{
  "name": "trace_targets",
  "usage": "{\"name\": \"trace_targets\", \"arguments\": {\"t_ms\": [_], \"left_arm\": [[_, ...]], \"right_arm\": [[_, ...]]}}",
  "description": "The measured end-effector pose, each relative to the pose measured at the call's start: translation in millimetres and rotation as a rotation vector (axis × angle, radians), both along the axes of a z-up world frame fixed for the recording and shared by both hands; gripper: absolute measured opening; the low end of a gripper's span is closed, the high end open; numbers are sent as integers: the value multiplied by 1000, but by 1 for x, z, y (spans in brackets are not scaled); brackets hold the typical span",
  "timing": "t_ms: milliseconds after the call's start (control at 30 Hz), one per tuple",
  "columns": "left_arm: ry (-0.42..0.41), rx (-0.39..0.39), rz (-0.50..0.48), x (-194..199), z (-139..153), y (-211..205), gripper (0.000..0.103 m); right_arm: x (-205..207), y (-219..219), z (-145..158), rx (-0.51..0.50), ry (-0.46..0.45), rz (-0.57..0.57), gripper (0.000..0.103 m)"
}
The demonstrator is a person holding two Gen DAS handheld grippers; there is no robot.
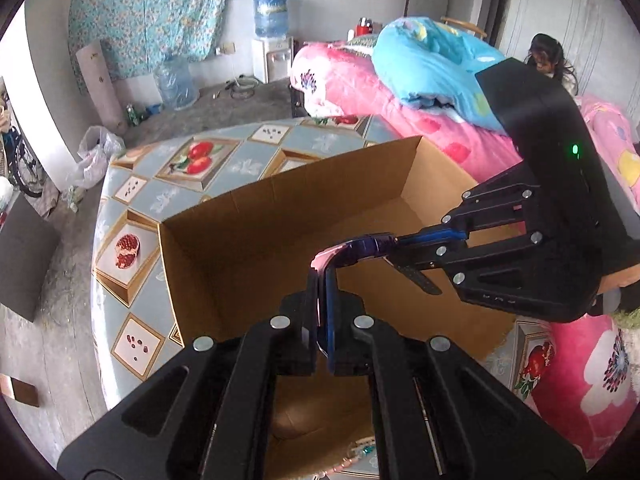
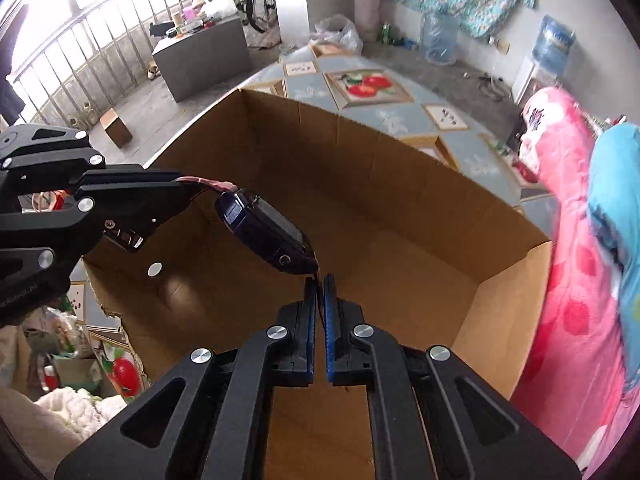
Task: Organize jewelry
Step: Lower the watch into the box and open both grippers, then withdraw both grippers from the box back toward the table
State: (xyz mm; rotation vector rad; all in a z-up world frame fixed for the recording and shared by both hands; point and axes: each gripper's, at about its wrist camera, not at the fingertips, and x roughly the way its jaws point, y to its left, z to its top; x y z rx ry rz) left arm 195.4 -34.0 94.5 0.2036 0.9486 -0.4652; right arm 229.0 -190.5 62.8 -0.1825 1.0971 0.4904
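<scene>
A dark blue wristwatch [image 2: 266,236] hangs over the open cardboard box [image 1: 288,216], stretched between both tools. In the left wrist view, the left hand-held gripper [image 1: 325,280] rises from 6 o'clock with its jaws pressed narrow on one end of the watch strap, which bends over above the fingertips and runs toward 3 o'clock. There the right hand-held gripper [image 1: 404,246] comes in from the right edge, its jaws closed on the other part of the strap. In the right wrist view, the watch body sits just above centre, with the left tool reaching in from 9 o'clock and pinching a pinkish strap end, while the right tool's blue-padded jaws at 6 o'clock are nearly together on a thin strap piece below the case. The box stands on a round surface [image 1: 132,248] covered with a fruit-patterned cloth. A bed with pink and blue quilts [image 1: 400,92] lies toward 2 o'clock in the left wrist view.
</scene>
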Motion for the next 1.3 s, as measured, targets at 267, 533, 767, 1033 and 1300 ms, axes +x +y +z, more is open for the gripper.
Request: {"name": "trace_targets", "arguments": {"t_ms": [267, 533, 767, 1033, 1300], "left_arm": [[236, 45, 103, 65, -52, 11, 16], [46, -17, 148, 52, -17, 29, 38], [-163, -70, 164, 0, 21, 61, 49], [-268, -125, 193, -70, 26, 98, 52], [-296, -160, 235, -123, 18, 124, 52]], "right_arm": [[71, -2, -56, -17, 301, -47, 8], [78, 8, -53, 0, 195, -41, 10], [72, 35, -64, -41, 289, 84, 10], [87, 52, -81, -144, 302, 54, 32], [96, 68, -74, -199, 184, 43, 50]]}}
